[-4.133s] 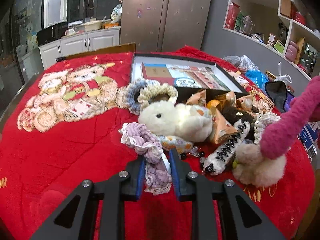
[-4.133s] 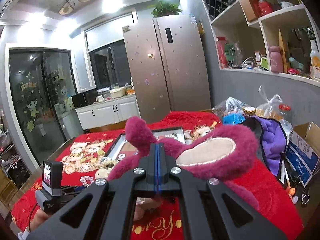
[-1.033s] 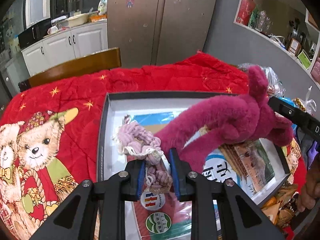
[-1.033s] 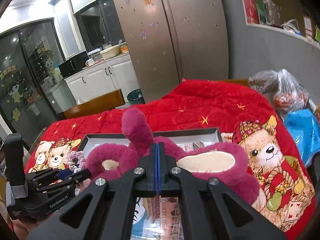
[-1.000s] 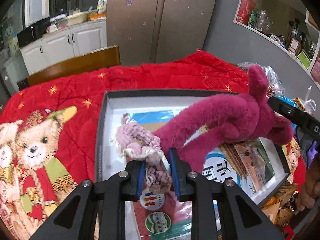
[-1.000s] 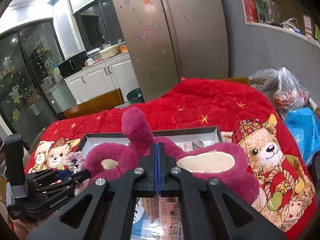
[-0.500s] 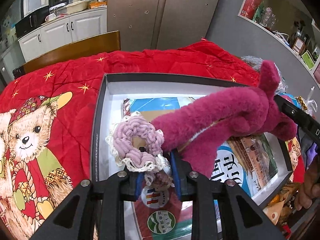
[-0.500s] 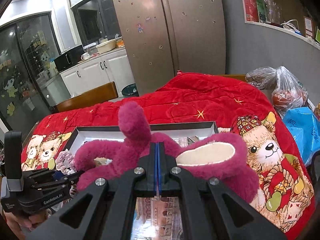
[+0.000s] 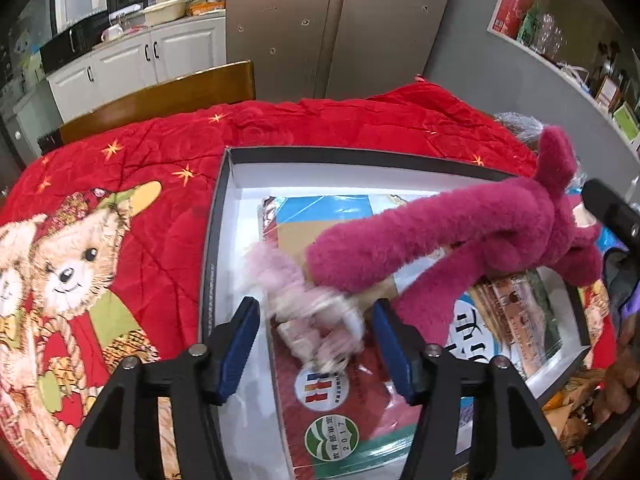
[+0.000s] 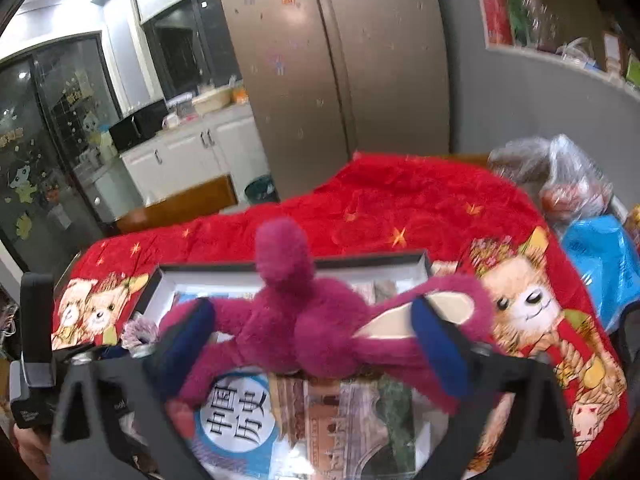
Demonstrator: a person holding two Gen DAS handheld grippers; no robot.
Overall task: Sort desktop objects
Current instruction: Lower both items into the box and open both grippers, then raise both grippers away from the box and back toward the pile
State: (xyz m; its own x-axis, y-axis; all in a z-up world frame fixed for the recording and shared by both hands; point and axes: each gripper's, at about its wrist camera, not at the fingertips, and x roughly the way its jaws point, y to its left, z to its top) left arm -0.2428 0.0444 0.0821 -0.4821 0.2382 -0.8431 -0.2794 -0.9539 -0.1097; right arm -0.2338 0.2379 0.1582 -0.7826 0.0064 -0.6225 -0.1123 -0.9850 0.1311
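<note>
A black-rimmed white box (image 9: pixel 218 216) lies on the red blanket with books (image 9: pixel 336 412) inside. My left gripper (image 9: pixel 314 330) is open over the box; a pink knitted scrunchie (image 9: pixel 312 322), blurred, drops between its fingers onto the books. My right gripper (image 10: pixel 316 338) is open above the box (image 10: pixel 168 276); the magenta plush toy (image 10: pixel 304 330) lies loose between its fingers, blurred, over the books (image 10: pixel 280 420). The plush (image 9: pixel 460 232) also stretches across the box in the left wrist view.
A red blanket with teddy-bear prints (image 9: pixel 76 264) covers the table. A wooden chair back (image 9: pixel 160 100) stands behind it. Plastic bags (image 10: pixel 560 176) and a blue bag (image 10: pixel 600 256) lie at the right. Snack packets (image 9: pixel 576 412) sit at the box's near right corner.
Both grippers have opened. The left one has let go of the pink scrunchie, which falls into the box. The right one has let go of the magenta plush, which sinks toward the books.
</note>
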